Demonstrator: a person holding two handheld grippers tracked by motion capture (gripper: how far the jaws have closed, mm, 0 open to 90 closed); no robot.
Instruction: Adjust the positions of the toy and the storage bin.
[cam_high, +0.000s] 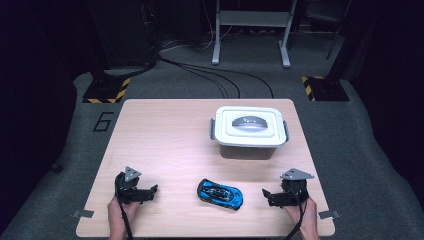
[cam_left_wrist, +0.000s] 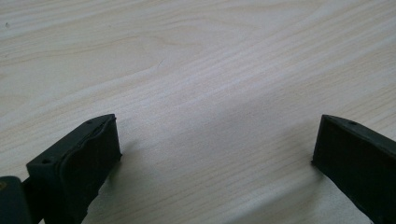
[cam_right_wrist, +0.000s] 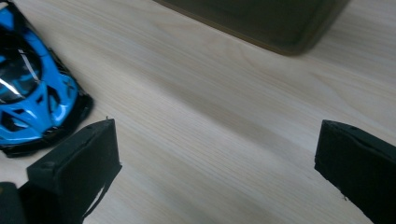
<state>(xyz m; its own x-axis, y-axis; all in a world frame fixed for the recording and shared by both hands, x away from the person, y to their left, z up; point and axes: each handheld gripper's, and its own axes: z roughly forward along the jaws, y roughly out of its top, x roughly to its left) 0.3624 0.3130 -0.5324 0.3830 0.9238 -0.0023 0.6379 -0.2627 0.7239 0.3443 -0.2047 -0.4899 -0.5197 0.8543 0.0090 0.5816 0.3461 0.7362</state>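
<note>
We rest both grippers low near the front edge of the surface (cam_high: 150, 130), one toward each front corner, with the blue toy car (cam_high: 220, 194) lying between them. The left gripper (cam_high: 153, 191) points inward toward the car, its fingers (cam_left_wrist: 77, 163) spread wide over bare wood and holding nothing. The right gripper (cam_high: 267, 195) also points inward, its fingers (cam_right_wrist: 74, 170) equally wide apart and empty. We judge this stance a ready position: both tools face the car so that either can close in on it.

The car sits on its wheels near the middle of the front edge, angled slightly, apart from both grippers. In the right gripper view the car (cam_right_wrist: 32, 88) lies just beyond and outside one finger, not between the pair, so we would have to swing that gripper toward it before closing. The lidded white box (cam_high: 248, 131) stands farther back, toward the right edge, its lid still on; it seems the likely place for the car.
</note>
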